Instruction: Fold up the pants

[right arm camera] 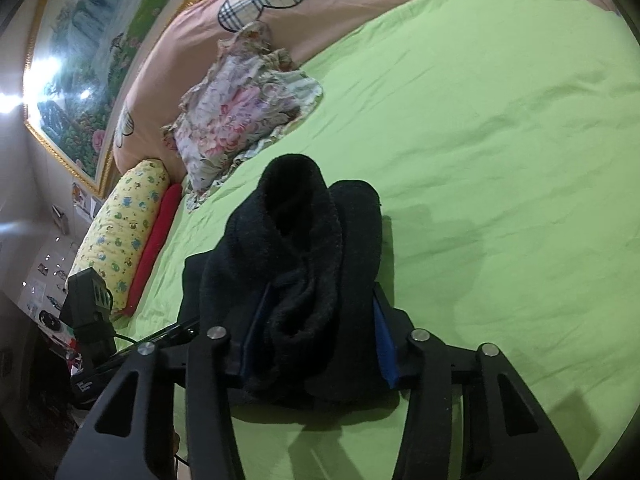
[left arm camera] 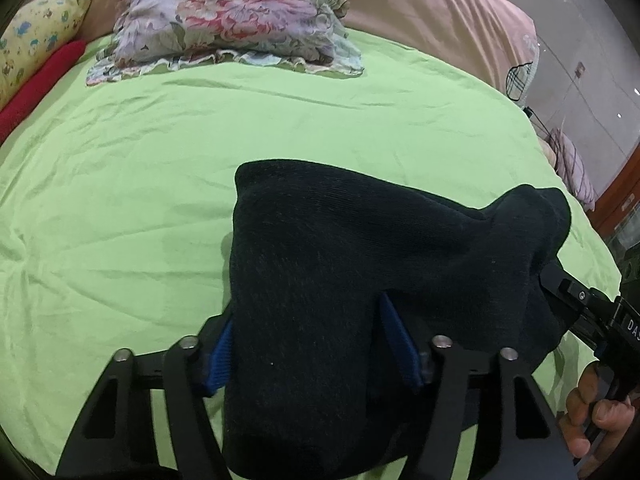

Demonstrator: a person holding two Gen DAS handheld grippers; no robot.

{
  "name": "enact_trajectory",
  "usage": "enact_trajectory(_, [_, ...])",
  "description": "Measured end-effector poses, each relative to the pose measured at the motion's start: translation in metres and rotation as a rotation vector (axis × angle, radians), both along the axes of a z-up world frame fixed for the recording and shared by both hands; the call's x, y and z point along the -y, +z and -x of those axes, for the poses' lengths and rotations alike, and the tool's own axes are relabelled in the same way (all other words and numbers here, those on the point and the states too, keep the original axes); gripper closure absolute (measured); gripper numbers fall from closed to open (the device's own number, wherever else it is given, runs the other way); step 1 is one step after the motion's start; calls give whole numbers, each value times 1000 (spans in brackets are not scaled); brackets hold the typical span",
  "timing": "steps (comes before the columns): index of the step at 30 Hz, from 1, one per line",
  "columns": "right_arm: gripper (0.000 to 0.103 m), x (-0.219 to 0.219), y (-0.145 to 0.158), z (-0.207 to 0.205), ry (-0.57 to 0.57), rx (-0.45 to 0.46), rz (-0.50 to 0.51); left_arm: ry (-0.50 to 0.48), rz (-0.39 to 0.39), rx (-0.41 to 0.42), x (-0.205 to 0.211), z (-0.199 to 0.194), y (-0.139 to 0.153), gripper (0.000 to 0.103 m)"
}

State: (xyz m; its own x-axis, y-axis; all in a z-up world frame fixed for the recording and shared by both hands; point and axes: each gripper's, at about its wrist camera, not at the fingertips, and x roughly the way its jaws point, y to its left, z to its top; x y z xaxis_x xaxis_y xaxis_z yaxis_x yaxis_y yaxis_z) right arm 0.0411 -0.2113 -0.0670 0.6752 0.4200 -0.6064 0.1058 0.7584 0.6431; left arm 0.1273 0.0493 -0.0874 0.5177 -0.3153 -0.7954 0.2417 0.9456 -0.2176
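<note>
Both the left gripper [left arm camera: 308, 344] and right gripper [right arm camera: 316, 332] clamp bunched dark pants [left arm camera: 360, 264] above the green bedsheet [left arm camera: 120, 200]; thick uneven bunching risks slippage, skewing the fold.

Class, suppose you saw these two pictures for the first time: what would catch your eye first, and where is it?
The dark pants, bunched between both grippers at the near edge of the bed, stand out against the bright green sheet. The left gripper and the right gripper each clamp a thick wad of them. Behind lies a floral pillow, by the pink quilt.
</note>
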Motion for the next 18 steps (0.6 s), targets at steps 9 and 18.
enact_trajectory(9, [60, -8, 20, 6, 13, 40, 2, 1, 25, 28, -9, 14, 23, 54])
enact_trajectory(18, [61, -22, 40, 10, 42, 78, -13, 23, 57, 68, -28, 33, 45, 57])
